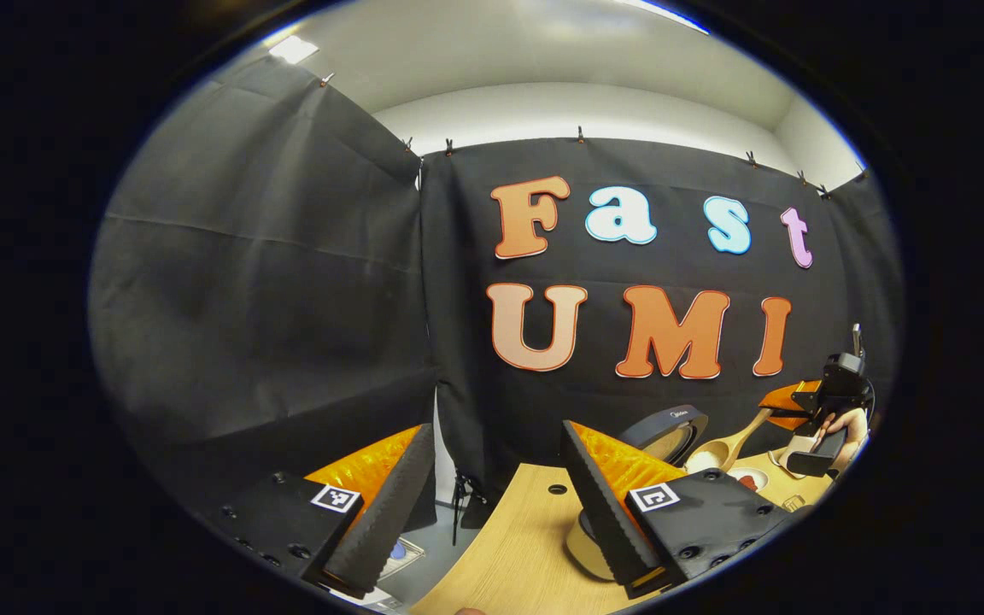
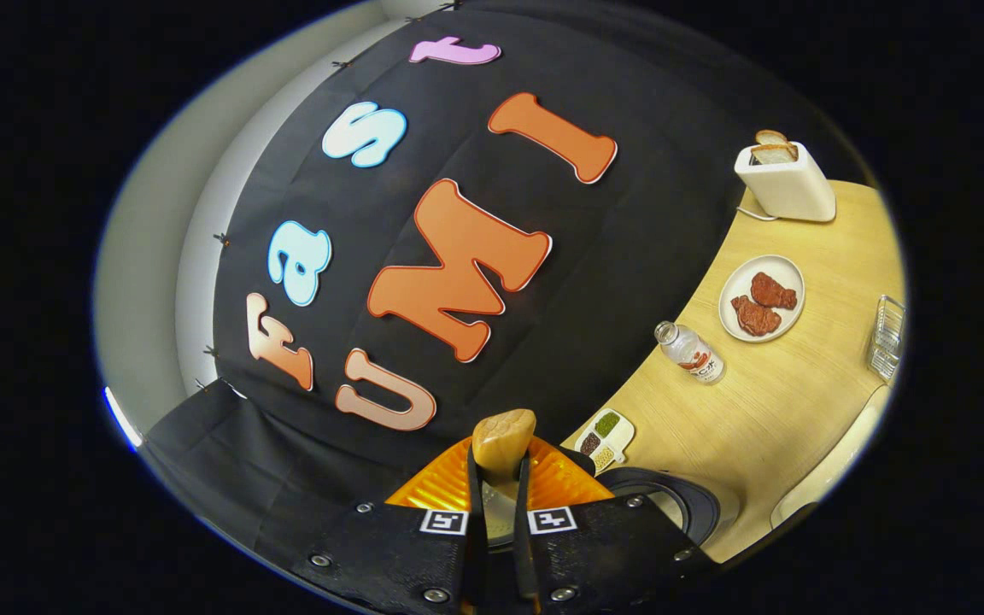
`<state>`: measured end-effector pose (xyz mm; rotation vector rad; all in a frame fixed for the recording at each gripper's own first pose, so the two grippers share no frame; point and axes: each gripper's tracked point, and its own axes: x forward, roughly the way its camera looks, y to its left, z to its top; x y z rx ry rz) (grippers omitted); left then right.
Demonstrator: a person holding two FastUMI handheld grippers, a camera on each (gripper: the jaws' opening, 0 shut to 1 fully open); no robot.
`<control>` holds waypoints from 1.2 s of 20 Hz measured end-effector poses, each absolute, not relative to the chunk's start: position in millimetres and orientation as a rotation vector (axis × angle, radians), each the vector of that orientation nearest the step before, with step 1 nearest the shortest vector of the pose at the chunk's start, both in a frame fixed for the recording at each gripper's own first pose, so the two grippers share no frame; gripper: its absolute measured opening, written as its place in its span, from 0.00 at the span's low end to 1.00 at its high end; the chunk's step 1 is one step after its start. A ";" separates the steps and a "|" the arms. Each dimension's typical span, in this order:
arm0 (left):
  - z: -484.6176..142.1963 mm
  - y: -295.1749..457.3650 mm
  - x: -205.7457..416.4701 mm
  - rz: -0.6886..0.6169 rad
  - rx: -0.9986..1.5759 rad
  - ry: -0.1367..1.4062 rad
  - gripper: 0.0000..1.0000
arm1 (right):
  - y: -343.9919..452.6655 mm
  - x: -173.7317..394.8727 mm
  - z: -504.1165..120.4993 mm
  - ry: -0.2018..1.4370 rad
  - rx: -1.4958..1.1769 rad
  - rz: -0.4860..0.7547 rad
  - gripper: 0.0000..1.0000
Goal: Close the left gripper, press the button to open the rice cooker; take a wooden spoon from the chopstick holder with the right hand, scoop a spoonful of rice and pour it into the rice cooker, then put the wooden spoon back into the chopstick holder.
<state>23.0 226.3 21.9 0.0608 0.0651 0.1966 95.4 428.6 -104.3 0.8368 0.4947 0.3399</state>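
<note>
Wooden spoon (image 1: 727, 447), pinched tilted in the right gripper (image 2: 499, 512) over the rice cooker (image 1: 671, 431), risked spilling rice, while left gripper (image 1: 492, 504) fingers stood spread.

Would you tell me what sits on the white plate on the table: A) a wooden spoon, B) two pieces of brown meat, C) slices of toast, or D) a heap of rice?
B: the right gripper view shows two pieces of brown meat lying on the white plate.

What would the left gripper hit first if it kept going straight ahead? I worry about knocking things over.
Probably only the black cloth wall; the open left gripper points over the light wooden table's edge, though depth is unclear.
</note>
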 end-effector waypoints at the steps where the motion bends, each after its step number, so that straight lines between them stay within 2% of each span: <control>1: 22.6 227.2 20.7 0.197 0.060 0.066 0.99 | 428.8 96.4 -103.2 0.490 0.823 0.344 0.11; 24: 16.1 225.0 21.4 0.189 0.070 0.094 0.99 | 452.3 82.4 -91.1 0.305 0.425 0.508 0.11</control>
